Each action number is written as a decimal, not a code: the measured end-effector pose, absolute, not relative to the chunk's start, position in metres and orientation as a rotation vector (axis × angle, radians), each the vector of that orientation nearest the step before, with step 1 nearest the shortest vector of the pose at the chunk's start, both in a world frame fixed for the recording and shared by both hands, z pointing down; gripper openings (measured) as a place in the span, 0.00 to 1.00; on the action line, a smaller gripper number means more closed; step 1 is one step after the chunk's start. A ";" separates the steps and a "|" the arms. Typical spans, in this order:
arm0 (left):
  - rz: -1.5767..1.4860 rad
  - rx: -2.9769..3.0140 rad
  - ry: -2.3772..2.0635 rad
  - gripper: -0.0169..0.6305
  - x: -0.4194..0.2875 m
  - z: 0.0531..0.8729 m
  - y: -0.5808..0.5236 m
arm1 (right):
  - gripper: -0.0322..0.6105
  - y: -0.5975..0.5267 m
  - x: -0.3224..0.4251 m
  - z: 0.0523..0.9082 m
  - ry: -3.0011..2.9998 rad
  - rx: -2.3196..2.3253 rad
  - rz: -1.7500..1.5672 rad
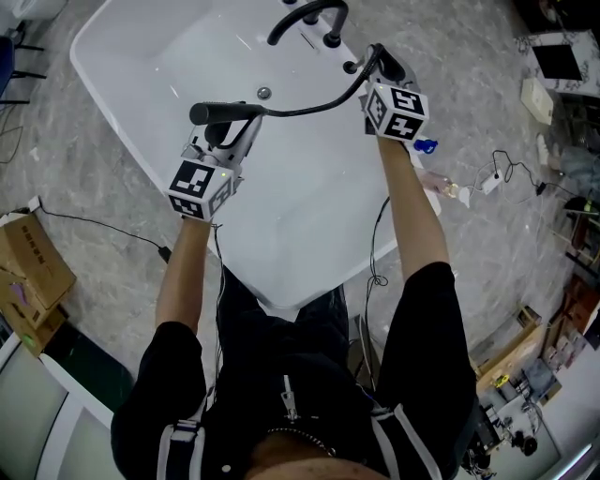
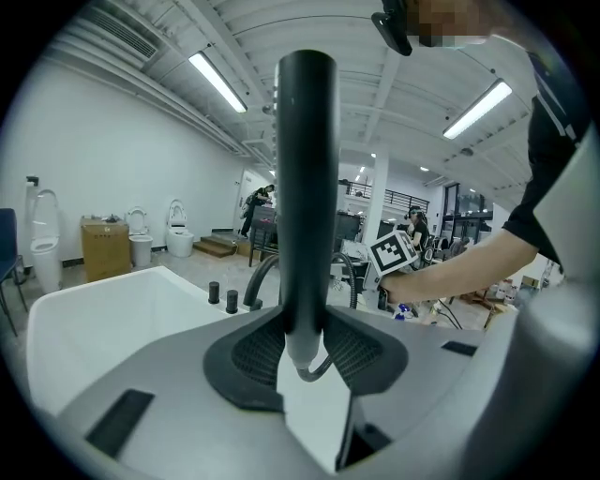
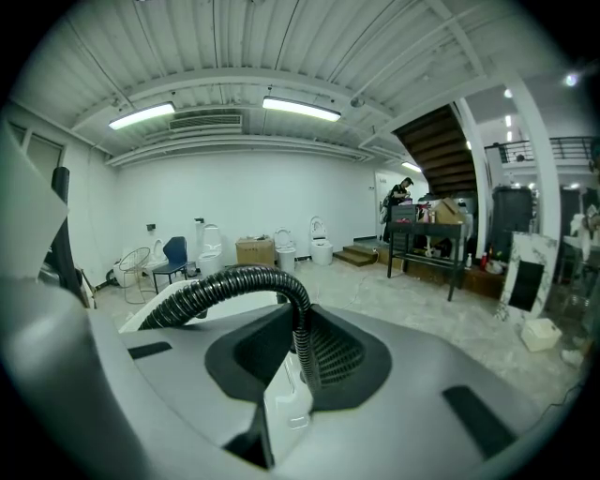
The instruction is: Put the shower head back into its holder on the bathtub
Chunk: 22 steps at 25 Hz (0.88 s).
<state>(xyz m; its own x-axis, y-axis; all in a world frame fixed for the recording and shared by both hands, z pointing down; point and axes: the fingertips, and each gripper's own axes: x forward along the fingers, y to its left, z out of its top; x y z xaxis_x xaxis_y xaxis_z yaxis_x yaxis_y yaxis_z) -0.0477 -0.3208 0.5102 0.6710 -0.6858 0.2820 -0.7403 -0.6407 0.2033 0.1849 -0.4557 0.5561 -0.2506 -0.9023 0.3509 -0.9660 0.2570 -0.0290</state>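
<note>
left gripper (image 1: 229,133) pinched the shower head (image 1: 221,112), which lay crosswise, well apart from the faucet (image 1: 305,13); right gripper (image 1: 377,64), clamped on the hose (image 1: 319,103), sat just beside the faucet.

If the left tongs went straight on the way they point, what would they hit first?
Most likely the curved black faucet on the bathtub's far rim, just beyond the gripped shower head; depth is unclear.
</note>
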 end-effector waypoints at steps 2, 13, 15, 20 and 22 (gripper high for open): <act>0.252 2.584 -1.135 0.25 -0.047 0.516 -0.322 | 0.15 -0.457 0.184 0.567 -2.263 1.725 0.356; 0.180 2.600 -1.120 0.25 -0.050 0.532 -0.330 | 0.15 -0.469 0.181 0.621 -2.225 1.726 0.432; 0.170 2.599 -1.125 0.25 -0.051 0.537 -0.331 | 0.15 -0.470 0.180 0.632 -2.216 1.717 0.433; 0.142 2.588 -1.146 0.25 -0.053 0.550 -0.332 | 0.15 -0.469 0.187 0.667 -2.168 1.738 0.496; 0.130 2.582 -1.153 0.25 -0.053 0.554 -0.333 | 0.15 -0.468 0.190 0.681 -2.145 1.745 0.521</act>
